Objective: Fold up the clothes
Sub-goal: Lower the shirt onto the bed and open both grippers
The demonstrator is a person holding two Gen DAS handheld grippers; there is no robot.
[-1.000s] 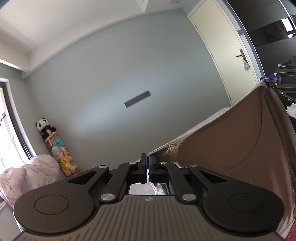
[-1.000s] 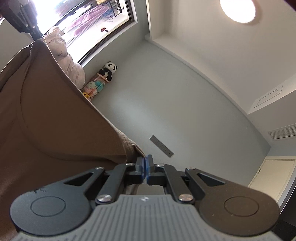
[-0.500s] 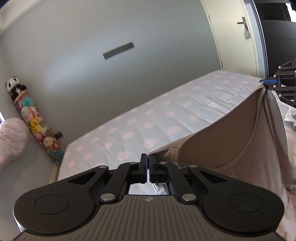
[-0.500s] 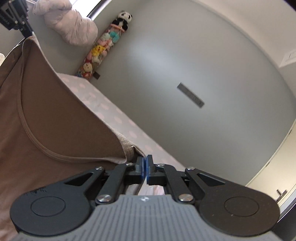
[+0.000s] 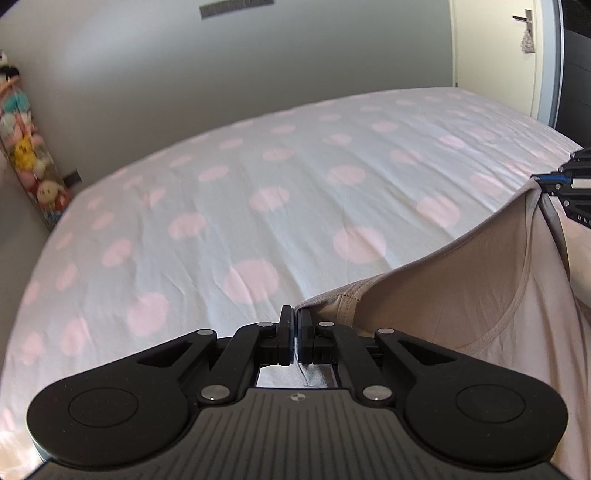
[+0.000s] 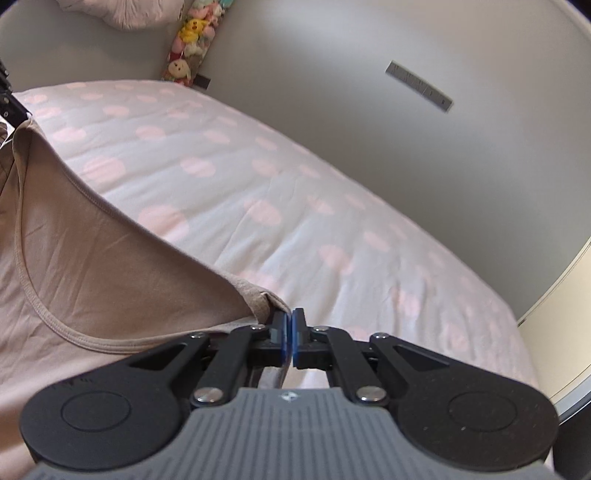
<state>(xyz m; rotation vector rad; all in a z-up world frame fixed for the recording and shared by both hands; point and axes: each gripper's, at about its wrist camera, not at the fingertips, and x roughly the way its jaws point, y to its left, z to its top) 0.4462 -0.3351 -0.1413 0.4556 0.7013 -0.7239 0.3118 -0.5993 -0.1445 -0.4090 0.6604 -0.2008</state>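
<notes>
A beige top [image 5: 461, 295] hangs stretched between both grippers above the bed [image 5: 258, 177]. My left gripper [image 5: 295, 314] is shut on one shoulder corner of it, the cloth running off to the right. At the right edge of that view the right gripper [image 5: 554, 181] pinches the other corner. In the right wrist view my right gripper [image 6: 289, 317] is shut on the beige top [image 6: 92, 266], whose neckline curves down to the left. The left gripper [image 6: 14, 109] shows as a dark shape at the far left edge, holding the other corner.
The bed carries a pale sheet with pink dots and fills the middle of both views. A strip of stuffed toys [image 5: 26, 147] hangs against the grey wall. A pink bundle [image 6: 125, 11] lies at the bed's head. A cream door [image 5: 495, 48] stands beyond the bed's far corner.
Both grippers have come down and tipped forward with the top still held. The views swung from ceiling and wall down onto the dotted bed sheet.
</notes>
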